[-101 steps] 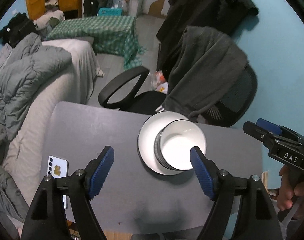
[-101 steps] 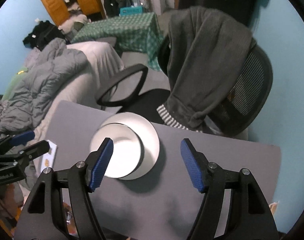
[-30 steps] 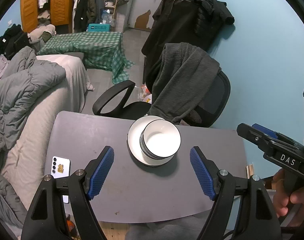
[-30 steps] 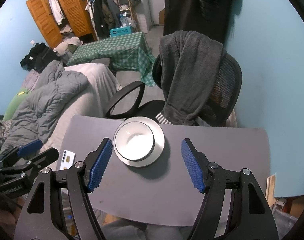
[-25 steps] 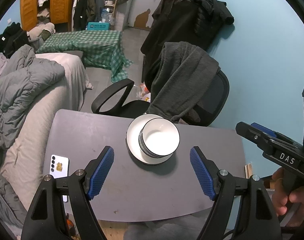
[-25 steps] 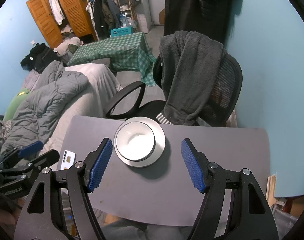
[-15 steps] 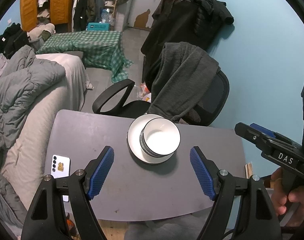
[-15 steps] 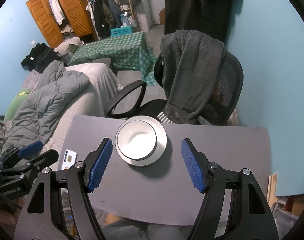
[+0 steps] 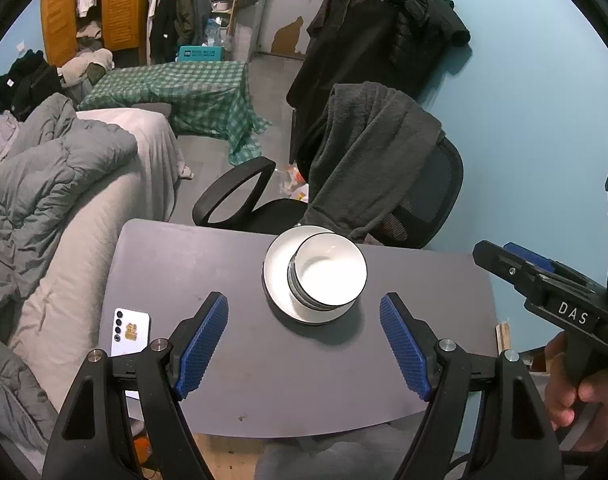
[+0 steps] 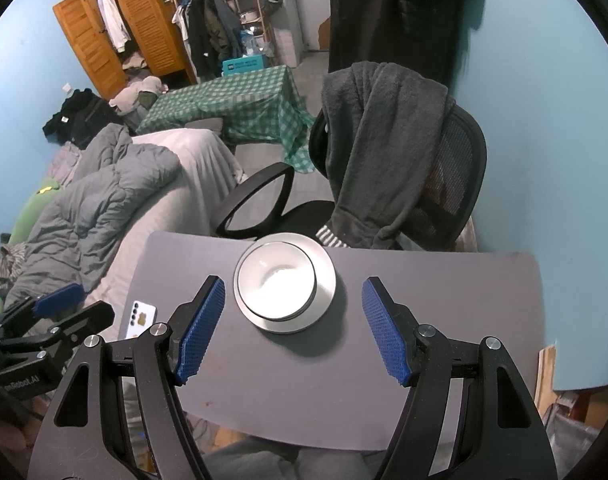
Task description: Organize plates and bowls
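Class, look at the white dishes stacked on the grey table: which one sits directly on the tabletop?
The flat white plate touches the table; it is wider than the dark-rimmed bowls nested on it, its rim showing all round them.

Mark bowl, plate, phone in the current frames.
bowl (image 9: 331, 276), left wrist view, white inside.
plate (image 10: 323, 268), right wrist view, bare rim right of the bowl.
phone (image 9: 131, 330), left wrist view, white back.

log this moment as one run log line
left gripper: open, empty | right gripper: open, empty | bowls: stacked on plate | table
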